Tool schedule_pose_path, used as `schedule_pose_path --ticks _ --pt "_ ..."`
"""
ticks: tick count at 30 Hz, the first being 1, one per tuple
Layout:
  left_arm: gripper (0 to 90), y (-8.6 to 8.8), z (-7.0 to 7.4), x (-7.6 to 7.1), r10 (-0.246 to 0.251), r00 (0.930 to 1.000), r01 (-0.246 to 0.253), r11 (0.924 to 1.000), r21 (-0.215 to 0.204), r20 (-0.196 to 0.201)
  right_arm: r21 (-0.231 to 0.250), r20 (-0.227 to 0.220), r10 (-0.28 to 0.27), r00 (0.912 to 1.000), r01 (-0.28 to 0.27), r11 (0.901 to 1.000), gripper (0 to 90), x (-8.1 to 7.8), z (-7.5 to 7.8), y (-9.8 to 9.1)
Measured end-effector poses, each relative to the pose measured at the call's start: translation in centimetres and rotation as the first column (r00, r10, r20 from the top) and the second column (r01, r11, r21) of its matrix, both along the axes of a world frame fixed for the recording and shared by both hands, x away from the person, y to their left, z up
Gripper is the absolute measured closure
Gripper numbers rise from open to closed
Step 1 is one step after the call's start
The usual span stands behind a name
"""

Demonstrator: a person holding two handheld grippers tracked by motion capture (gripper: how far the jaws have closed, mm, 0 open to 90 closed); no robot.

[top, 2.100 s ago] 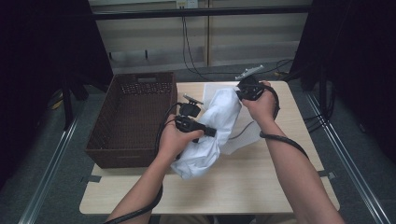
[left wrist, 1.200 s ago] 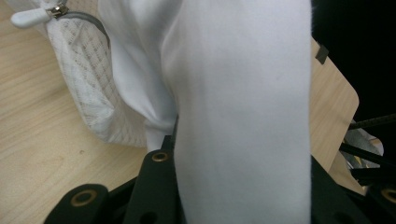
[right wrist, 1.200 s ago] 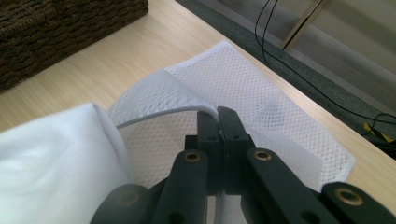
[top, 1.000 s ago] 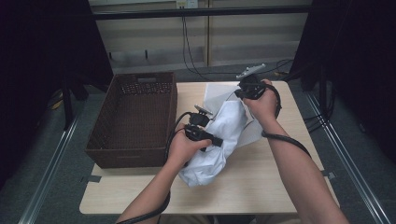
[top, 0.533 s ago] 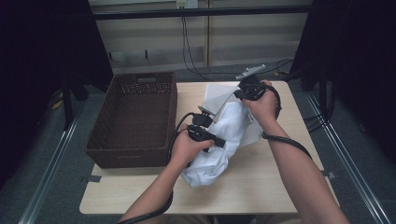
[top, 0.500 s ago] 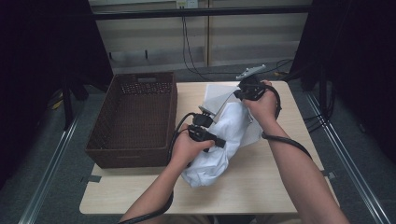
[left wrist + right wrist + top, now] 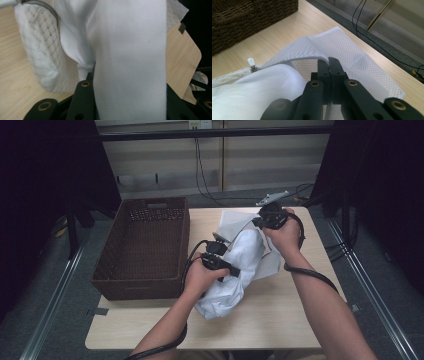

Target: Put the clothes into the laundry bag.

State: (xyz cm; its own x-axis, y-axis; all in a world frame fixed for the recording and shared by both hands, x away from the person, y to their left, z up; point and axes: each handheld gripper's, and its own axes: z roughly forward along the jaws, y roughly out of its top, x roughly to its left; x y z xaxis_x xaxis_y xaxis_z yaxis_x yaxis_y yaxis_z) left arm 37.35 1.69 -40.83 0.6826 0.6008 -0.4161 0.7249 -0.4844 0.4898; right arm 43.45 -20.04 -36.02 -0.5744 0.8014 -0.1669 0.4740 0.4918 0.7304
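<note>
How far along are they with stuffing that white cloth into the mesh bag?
Partway, it seems. The right gripper pinches the mesh bag by the rim of its unzipped mouth. The left gripper grips the white cloth, partly in the opening. Most of it is bunched outside on the table, so pushing it in and zipping remain.

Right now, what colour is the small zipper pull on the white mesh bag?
White, on the small zipper pull with a metal slider, at the white mesh bag opening; right gripper view shows it best.

Smooth white cloth (image 7: 235,270), open-weave mesh bag (image 7: 352,57), rough wicker basket (image 7: 142,245), matt pale wood table (image 7: 280,315)
</note>
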Motion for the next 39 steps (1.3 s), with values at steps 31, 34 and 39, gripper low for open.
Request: schedule_pose_path --ticks 31,34,39 --pt "69.1 -1.4 0.6 2.0 0.076 0.9970 -0.076 0.9969 0.019 0.016 0.016 0.004 0.058 0.9983 -0.058 0.9982 89.3 -1.4 0.5 0.4" --pt "69.0 -1.6 0.6 2.1 0.090 0.9958 -0.090 0.9959 0.010 0.014 0.014 0.013 0.063 0.9979 -0.064 0.9979 89.3 -1.4 0.6 0.3" --pt "69.0 -2.0 0.5 2.5 0.095 0.9954 -0.096 0.9953 0.017 0.011 0.010 0.012 0.065 0.9978 -0.065 0.9978 89.3 -1.6 0.6 0.4"
